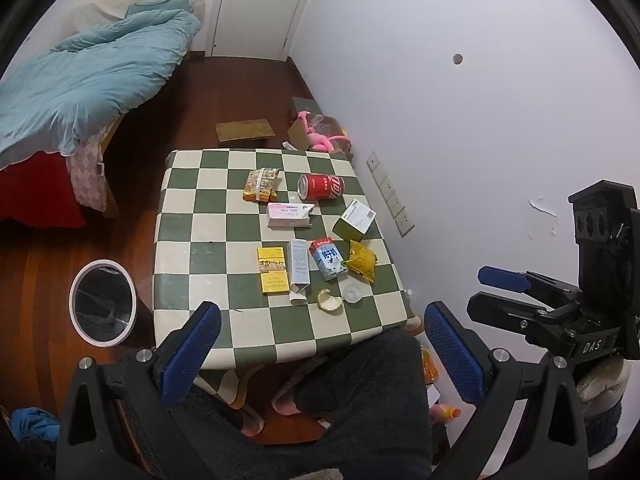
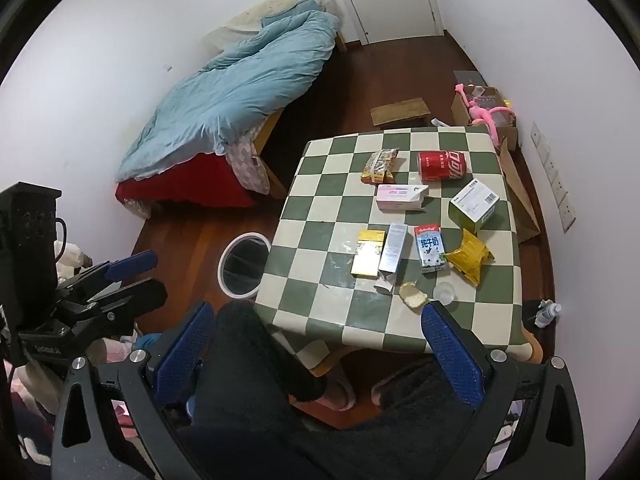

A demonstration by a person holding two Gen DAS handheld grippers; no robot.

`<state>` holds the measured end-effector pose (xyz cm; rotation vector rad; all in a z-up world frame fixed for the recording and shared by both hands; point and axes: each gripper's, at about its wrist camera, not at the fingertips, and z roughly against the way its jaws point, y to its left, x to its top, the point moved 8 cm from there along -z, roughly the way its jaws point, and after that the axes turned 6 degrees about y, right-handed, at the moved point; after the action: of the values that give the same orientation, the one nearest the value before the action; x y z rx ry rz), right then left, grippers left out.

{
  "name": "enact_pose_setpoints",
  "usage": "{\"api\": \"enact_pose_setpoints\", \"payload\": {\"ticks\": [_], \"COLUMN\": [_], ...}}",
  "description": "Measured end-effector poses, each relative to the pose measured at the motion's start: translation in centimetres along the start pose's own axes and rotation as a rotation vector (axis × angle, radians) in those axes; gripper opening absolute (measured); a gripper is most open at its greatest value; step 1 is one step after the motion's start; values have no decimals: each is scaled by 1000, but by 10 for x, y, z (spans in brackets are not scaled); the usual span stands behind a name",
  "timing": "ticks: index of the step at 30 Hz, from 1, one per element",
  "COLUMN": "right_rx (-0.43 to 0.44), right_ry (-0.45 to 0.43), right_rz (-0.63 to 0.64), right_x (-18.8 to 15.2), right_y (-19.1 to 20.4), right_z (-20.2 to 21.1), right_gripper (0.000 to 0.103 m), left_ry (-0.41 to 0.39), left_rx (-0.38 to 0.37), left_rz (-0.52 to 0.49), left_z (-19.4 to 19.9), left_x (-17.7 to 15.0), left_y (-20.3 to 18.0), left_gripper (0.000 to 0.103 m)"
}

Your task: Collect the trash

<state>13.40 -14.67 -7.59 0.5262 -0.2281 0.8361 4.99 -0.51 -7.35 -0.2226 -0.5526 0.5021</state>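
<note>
Left gripper [image 1: 322, 354]: jaws standing wide apart, nothing between them, hovering off the near edge of the tabletop [image 1: 208, 248] and pointing down toward it. Right gripper [image 2: 320, 356]: likewise spread wide and holding nothing, hanging over the same near edge above the person's dark-trousered legs [image 2: 256, 380].

Trash, all lying on the green-and-white checked tabletop, places given from the red soda can [image 1: 321, 186]:
- red soda can, lying on its side toward the far edge;
- snack wrapper [image 1: 262, 185], just left of the can;
- pink-and-white box [image 1: 289, 215], just nearer than the can;
- green box with a white barcode label [image 1: 355, 221], nearer and to the right of the can;
- yellow box [image 1: 273, 270], pale tall carton [image 1: 299, 268] and blue-and-white milk carton [image 1: 328, 259], sitting side by side well nearer than the can;
- crumpled yellow packet [image 1: 362, 260], touching the milk carton's right side;
- peel scrap [image 1: 329, 302] and clear round lid [image 1: 353, 293], lying nearest the near edge.

Bin [image 1: 103, 303]: white-rimmed, dark-lined, standing on the wooden floor beside the tabletop's left side, well left of and nearer than the can.
</note>
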Motion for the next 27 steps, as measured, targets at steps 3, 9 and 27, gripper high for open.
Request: {"api": "enact_pose_setpoints", "payload": {"ticks": [3,9,27], "right_rx": [9,19,17], "right_ry": [0,-4,-2], "right_rz": [2,6,14], "right_x": [0,3,0], "right_y": [2,3,6], "right_z": [-1,2,0], "right_gripper": [103,103,103], "left_ry": [0,2,4], "left_rx": [1,-3,3], "left_rz": [3,7,1], "left_z": [1,1,0], "left_x": [3,4,1], "left_y": [2,3,3], "left_gripper": [103,103,103]}}
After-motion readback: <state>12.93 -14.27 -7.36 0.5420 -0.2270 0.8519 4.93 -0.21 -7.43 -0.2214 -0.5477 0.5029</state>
